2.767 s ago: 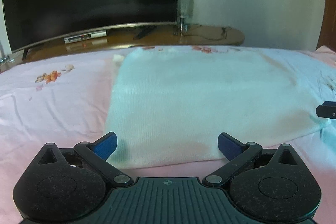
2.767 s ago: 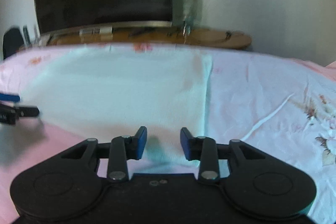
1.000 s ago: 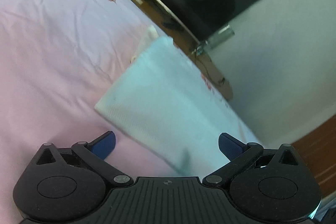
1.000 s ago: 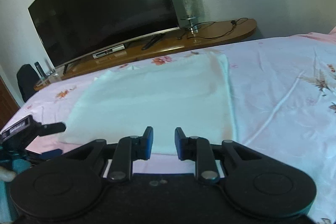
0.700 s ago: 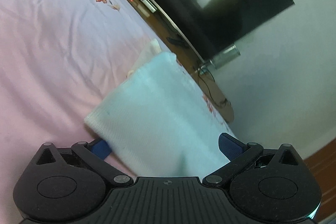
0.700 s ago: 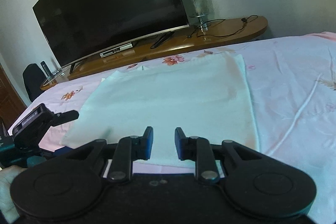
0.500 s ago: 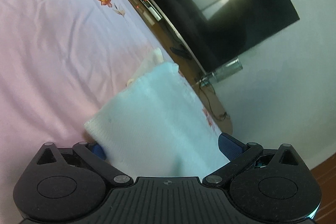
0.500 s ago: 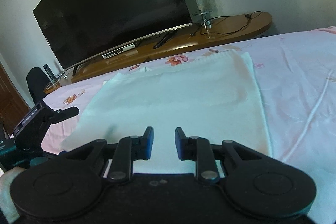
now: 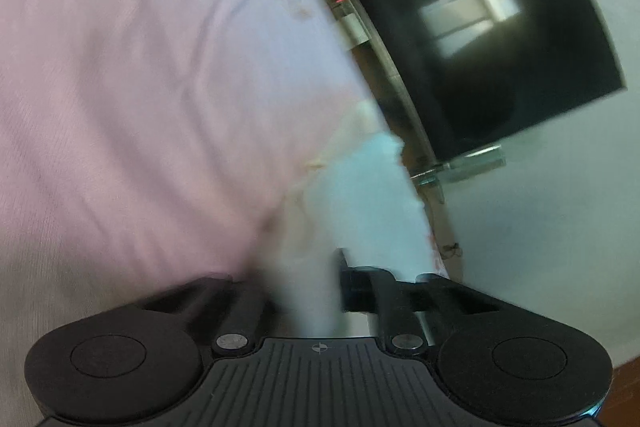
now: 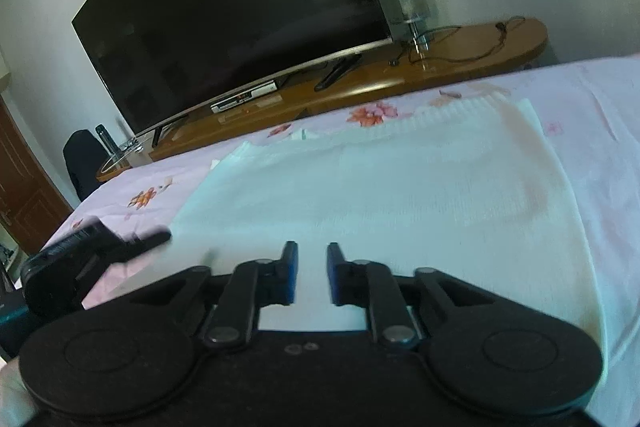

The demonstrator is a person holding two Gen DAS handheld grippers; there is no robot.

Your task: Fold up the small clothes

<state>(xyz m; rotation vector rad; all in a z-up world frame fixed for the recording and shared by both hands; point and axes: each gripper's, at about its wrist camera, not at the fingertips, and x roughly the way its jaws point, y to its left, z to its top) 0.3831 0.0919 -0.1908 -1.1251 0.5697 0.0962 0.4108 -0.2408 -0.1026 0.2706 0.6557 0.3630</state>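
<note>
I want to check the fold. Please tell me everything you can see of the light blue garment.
The garment is pale mint-blue, ribbed knit, folded to a flat rectangle on the pink sheet. Its far edge shows ribbing. The left gripper has closed on its near left corner, the cloth blurred between the fingers. The right gripper hovers at the near edge, slightly open.

A home bedroom: a pink floral bedsheet [image 10: 600, 131] is spreading ahead of the claw, and beyond it a large curved black television [image 10: 232, 11] is standing on a long wooden console [image 10: 400, 75].
</note>
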